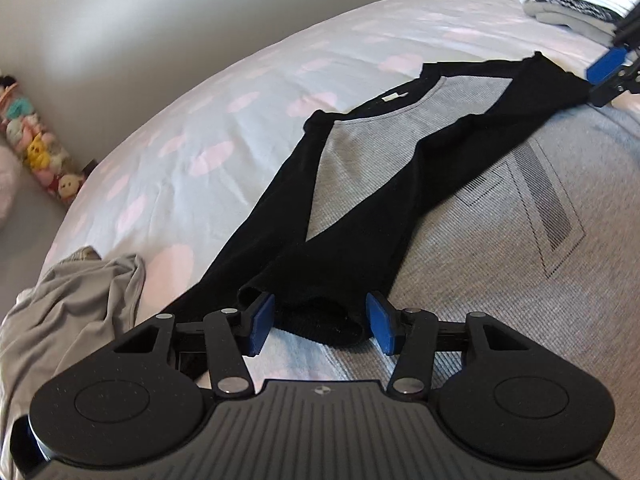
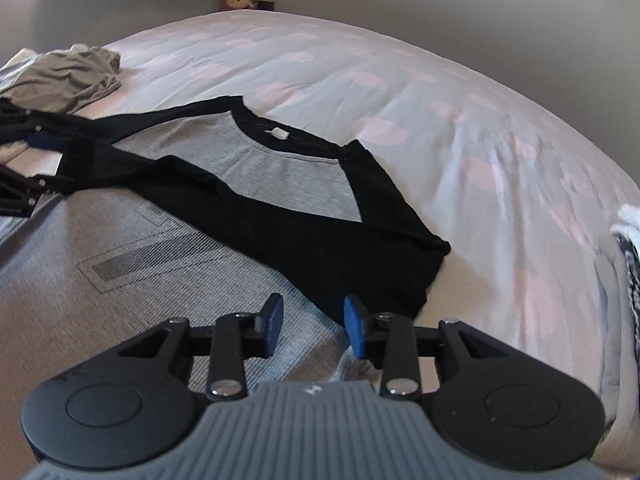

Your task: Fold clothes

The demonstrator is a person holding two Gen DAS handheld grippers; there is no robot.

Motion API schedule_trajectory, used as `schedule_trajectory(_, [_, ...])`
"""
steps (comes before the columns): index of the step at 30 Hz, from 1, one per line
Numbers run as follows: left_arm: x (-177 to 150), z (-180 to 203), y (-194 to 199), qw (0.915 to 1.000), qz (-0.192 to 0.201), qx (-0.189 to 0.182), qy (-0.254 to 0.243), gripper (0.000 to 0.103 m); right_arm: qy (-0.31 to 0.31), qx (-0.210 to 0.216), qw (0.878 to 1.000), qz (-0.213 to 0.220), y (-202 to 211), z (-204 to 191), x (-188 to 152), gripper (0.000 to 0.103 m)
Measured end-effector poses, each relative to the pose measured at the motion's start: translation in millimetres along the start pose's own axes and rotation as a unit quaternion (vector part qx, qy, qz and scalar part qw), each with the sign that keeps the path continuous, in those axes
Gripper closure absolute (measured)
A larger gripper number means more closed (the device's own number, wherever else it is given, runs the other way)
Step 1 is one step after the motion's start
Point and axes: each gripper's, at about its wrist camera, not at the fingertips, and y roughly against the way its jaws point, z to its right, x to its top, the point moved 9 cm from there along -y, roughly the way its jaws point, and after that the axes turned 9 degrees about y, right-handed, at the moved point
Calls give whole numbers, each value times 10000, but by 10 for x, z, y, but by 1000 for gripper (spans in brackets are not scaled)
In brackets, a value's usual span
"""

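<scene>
Grey-and-black shirt [image 1: 372, 160] lying on a bed [image 1: 192, 128]
Left tool [image 1: 320, 324] apart astride a black cuff; right tool [image 2: 314, 322] apart, sleeve just ahead

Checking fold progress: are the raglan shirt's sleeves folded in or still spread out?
Folded in. Both black sleeves lie across the grey body of the shirt, which lies flat on the bed.

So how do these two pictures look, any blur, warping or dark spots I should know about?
Left wrist view: strong fisheye bending of the bed, dark corners, slight blur on the plush toys at the left edge; the shirt is sharp but its black sleeves lose detail. Right wrist view: same warping, soft daylight, no glare, blur toward the right edge and on the gripper's base.
</scene>
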Motion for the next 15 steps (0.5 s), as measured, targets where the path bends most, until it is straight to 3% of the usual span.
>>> schedule_trajectory(4, [35, -18, -30, 9999, -55, 47, -153, 89, 414, -50, 9990, -139, -205, -25, 17, 65])
schedule_trajectory(6, [58, -61, -22, 9999, -102, 29, -136, 95, 292, -32, 9994, -208, -237, 53, -4, 78])
schedule_trajectory(7, [73, -87, -10, 9999, -111, 5, -99, 99, 197, -12, 9996, -213, -232, 99, -12, 93])
schedule_trajectory(12, [228, -265, 86, 9997, -54, -23, 255, 101, -492, 84, 9987, 89, 6, 340, 29, 96])
schedule_trajectory(15, [397, -395, 121, 9992, 12, 39, 396, 101, -664, -144, 9974, 256, 147, 511, 109, 102])
